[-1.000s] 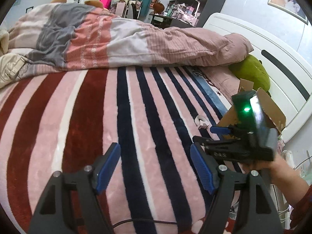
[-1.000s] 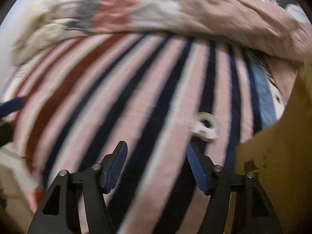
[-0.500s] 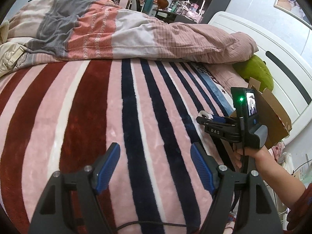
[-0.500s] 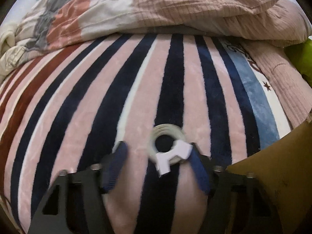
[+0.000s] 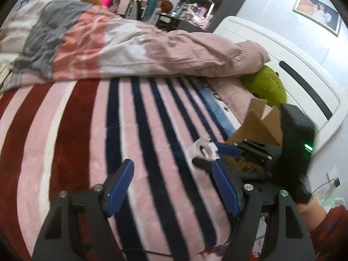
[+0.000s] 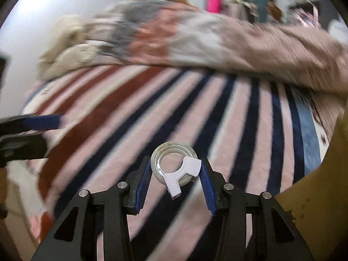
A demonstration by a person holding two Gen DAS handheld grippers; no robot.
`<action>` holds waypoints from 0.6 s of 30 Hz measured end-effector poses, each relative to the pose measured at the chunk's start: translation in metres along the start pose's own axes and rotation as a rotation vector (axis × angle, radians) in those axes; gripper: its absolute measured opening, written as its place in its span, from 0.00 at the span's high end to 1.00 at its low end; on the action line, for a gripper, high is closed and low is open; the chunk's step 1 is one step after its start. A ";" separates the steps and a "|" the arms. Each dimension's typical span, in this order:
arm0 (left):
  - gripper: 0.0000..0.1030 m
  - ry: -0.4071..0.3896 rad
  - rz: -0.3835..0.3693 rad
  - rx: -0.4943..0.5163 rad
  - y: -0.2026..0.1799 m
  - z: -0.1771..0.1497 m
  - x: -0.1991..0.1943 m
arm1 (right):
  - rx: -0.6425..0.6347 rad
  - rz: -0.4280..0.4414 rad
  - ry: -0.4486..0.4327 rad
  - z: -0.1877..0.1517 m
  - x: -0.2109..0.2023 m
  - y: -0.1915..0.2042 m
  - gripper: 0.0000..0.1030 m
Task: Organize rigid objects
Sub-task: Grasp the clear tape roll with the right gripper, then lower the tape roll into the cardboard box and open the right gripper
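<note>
A clear tape roll (image 6: 158, 164) with a white plastic cutter (image 6: 187, 170) hangs just above the striped blanket (image 6: 195, 113). My right gripper (image 6: 175, 162) is shut on it, a blue pad pressing each side of the ring. The left wrist view shows the same right gripper (image 5: 208, 154) carrying the tape roll (image 5: 204, 147) in front of a cardboard box (image 5: 256, 128). My left gripper (image 5: 171, 165) stands open over the blanket with nothing between its fingers. Its tips also show at the left edge of the right wrist view (image 6: 32, 128).
The open cardboard box (image 6: 326, 195) sits at the right edge of the bed, close to the held tape. A bunched quilt (image 5: 130, 50) lies across the far side. A green cushion (image 5: 267, 87) rests against the white headboard (image 5: 304, 82).
My right gripper dropped onto the tape roll, closed on it and lifted it off the blanket. The left gripper rose a little and stayed open.
</note>
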State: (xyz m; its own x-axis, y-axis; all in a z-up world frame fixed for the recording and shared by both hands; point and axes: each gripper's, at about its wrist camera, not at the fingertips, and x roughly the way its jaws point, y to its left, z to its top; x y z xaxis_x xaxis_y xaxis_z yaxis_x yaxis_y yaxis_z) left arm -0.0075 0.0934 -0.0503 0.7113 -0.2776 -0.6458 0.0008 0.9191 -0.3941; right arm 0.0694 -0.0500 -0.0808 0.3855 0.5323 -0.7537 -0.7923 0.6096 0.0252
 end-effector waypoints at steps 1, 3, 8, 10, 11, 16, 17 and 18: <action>0.31 0.001 -0.009 0.013 -0.008 0.004 0.000 | -0.023 0.018 -0.021 0.002 -0.012 0.006 0.62; 0.31 0.006 -0.054 0.041 -0.028 0.014 0.001 | -0.057 0.039 -0.056 0.005 -0.032 0.012 0.62; 0.41 0.031 -0.117 0.118 -0.081 0.036 0.013 | -0.097 0.035 -0.136 0.008 -0.076 0.007 0.62; 0.47 0.050 -0.147 0.139 -0.101 0.043 0.022 | -0.107 0.021 -0.166 0.008 -0.090 -0.001 0.62; 0.52 0.055 -0.163 0.150 -0.112 0.047 0.026 | -0.107 0.012 -0.180 0.008 -0.096 -0.008 0.62; 0.64 0.075 -0.163 0.231 -0.167 0.063 0.051 | -0.100 -0.052 -0.226 0.000 -0.122 -0.047 0.62; 0.65 0.083 -0.167 0.239 -0.175 0.065 0.057 | -0.094 -0.072 -0.233 -0.004 -0.127 -0.055 0.62; 0.65 0.092 -0.173 0.251 -0.185 0.067 0.064 | -0.086 -0.088 -0.236 -0.007 -0.130 -0.065 0.62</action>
State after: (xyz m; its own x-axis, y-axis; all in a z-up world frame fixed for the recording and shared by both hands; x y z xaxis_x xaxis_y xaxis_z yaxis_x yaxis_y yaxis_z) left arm 0.0854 -0.0760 0.0252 0.6186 -0.4495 -0.6444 0.2980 0.8931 -0.3370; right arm 0.0673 -0.1631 0.0108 0.5463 0.6077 -0.5764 -0.7842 0.6128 -0.0971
